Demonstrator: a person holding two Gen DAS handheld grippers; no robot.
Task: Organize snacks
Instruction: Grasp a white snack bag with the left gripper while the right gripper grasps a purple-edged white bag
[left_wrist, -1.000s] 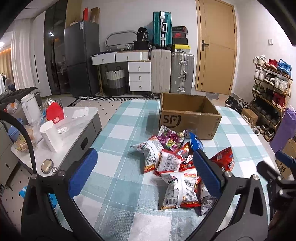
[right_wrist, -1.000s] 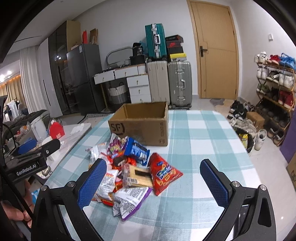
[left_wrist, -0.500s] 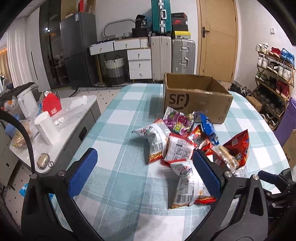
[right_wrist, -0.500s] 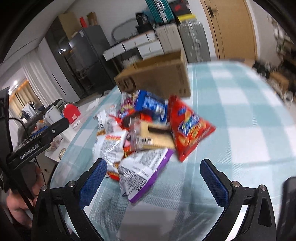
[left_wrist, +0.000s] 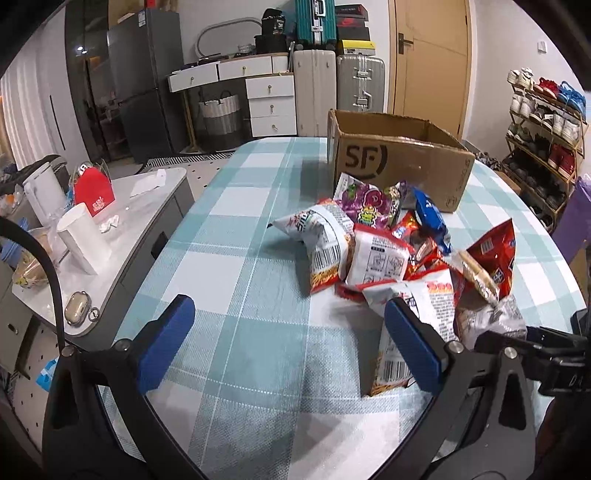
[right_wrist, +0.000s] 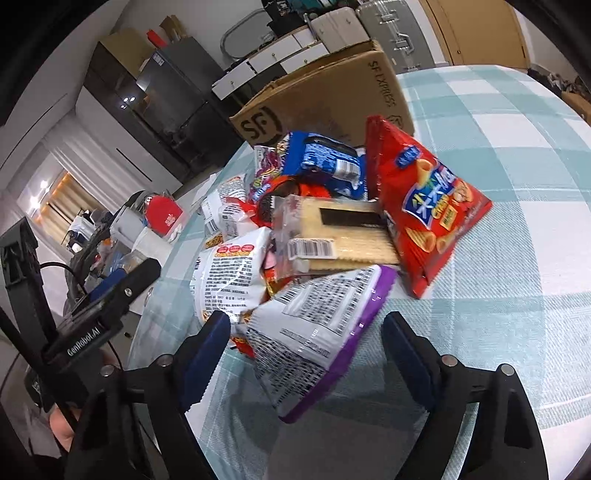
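Your right gripper (right_wrist: 303, 354) pointed down at the near edge of the snack pile, its jaws spread but just narrowed from their widest. The purple-edged white bag (right_wrist: 314, 332) lay between the two blue pads; the left pad sat close against its corner, the right pad stood clear of it, so nothing was pinched. That bag rested on the checked tablecloth (right_wrist: 498, 302) at the front of the heap, with the clear cracker pack (right_wrist: 332, 236) lying on top behind it and the red chip bag (right_wrist: 428, 206) just beside on the right.

Your left gripper (left_wrist: 291, 343) was held wide apart over bare cloth on the left of the pile, gripping nothing. Its right pad stood in front of a white and orange bag (left_wrist: 417, 321); you could not tell from this view whether it touched it.

The rest of the snacks, among them a blue packet (right_wrist: 325, 162), lay heaped against the open cardboard box (left_wrist: 399, 162), which stood on the cloth behind them.
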